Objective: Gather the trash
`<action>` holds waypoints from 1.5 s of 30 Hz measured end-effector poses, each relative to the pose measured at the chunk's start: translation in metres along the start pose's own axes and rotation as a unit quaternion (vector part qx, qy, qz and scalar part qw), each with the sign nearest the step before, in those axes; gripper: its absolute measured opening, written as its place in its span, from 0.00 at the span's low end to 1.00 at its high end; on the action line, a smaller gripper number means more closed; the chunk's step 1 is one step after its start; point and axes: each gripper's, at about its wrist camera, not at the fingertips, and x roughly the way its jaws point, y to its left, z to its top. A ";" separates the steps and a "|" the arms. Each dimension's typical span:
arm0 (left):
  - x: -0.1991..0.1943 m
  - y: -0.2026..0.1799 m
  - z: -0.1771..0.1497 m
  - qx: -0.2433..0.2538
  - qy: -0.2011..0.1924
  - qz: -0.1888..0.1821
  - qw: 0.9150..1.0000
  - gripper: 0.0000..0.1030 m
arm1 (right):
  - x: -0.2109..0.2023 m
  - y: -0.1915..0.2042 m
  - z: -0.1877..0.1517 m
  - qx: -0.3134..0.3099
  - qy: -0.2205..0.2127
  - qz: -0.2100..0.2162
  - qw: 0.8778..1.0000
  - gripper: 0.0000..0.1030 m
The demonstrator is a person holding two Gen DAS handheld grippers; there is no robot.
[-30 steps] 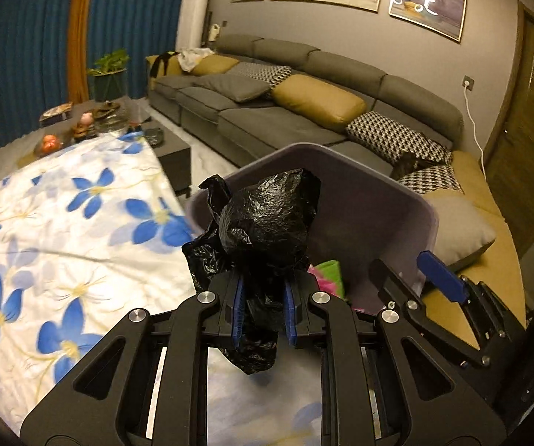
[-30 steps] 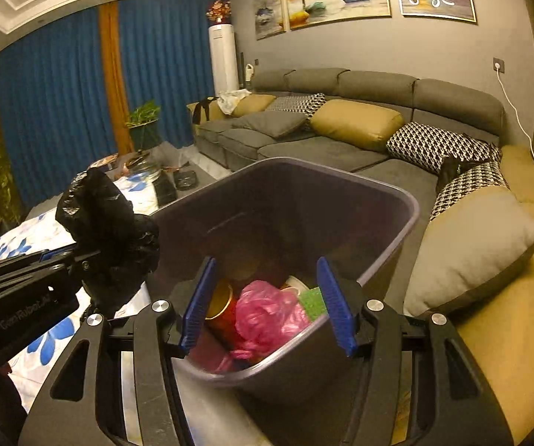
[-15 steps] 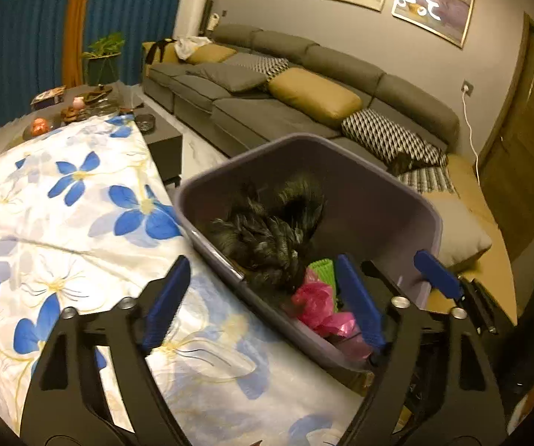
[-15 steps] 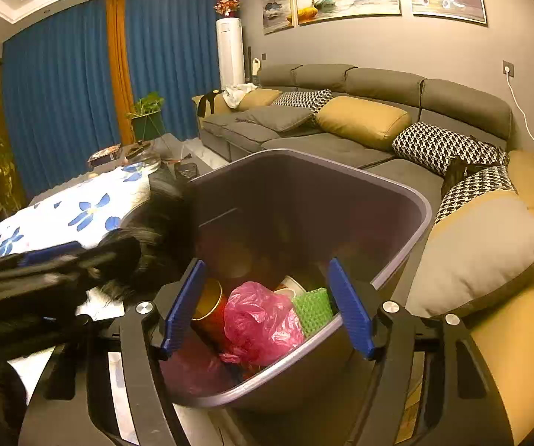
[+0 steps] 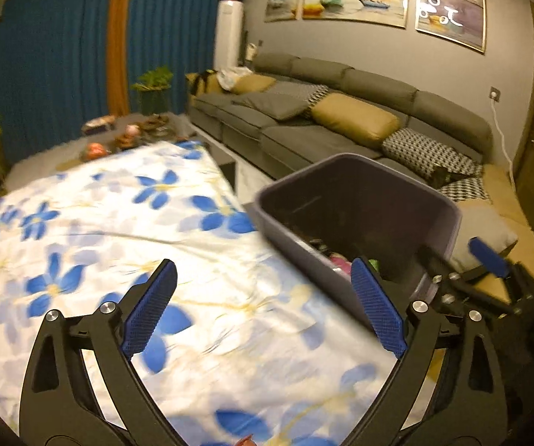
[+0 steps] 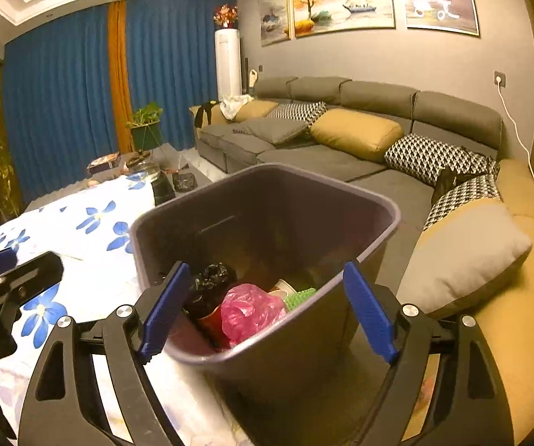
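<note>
A grey-purple trash bin (image 6: 375, 200) stands at the right edge of the flower-print cloth (image 5: 92, 230). Inside lie a crumpled black bag (image 6: 211, 275), a pink bag (image 6: 252, 312), a red cup (image 6: 211, 325) and a green piece (image 6: 298, 293). My left gripper (image 5: 261, 267) hangs over the cloth, left of the bin (image 5: 360, 193). Its jaws are opening wide with nothing between them. My right gripper (image 6: 267, 271) faces the bin's near wall, jaws opening, with the near rim seen between the pads but no visible press. Its blue pad (image 5: 486, 256) shows beside the bin.
A long grey sofa (image 6: 322, 156) with mustard and patterned cushions runs behind and right of the bin. A grey cushion (image 6: 464, 252) lies close to the bin's right side. Small items crowd the low table (image 5: 133, 137) beyond the cloth, near a plant (image 6: 146, 119) and blue curtains.
The left gripper let go of the black bag, which now lies in the bin. That gripper opened wide and swung left over the cloth. The right jaws spread wider.
</note>
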 end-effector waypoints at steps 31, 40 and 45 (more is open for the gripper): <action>-0.189 0.030 -0.082 -0.049 -0.081 0.104 0.990 0.94 | -0.175 0.045 -0.061 -0.042 -0.037 0.052 0.997 0.95; -0.208 0.033 -0.092 -0.060 -0.084 0.105 0.989 0.94 | -0.198 0.052 -0.067 -0.048 -0.054 0.057 0.996 0.95; -0.212 0.035 -0.094 -0.062 -0.090 0.105 0.988 0.94 | -0.199 0.051 -0.066 -0.045 -0.058 0.053 0.996 0.95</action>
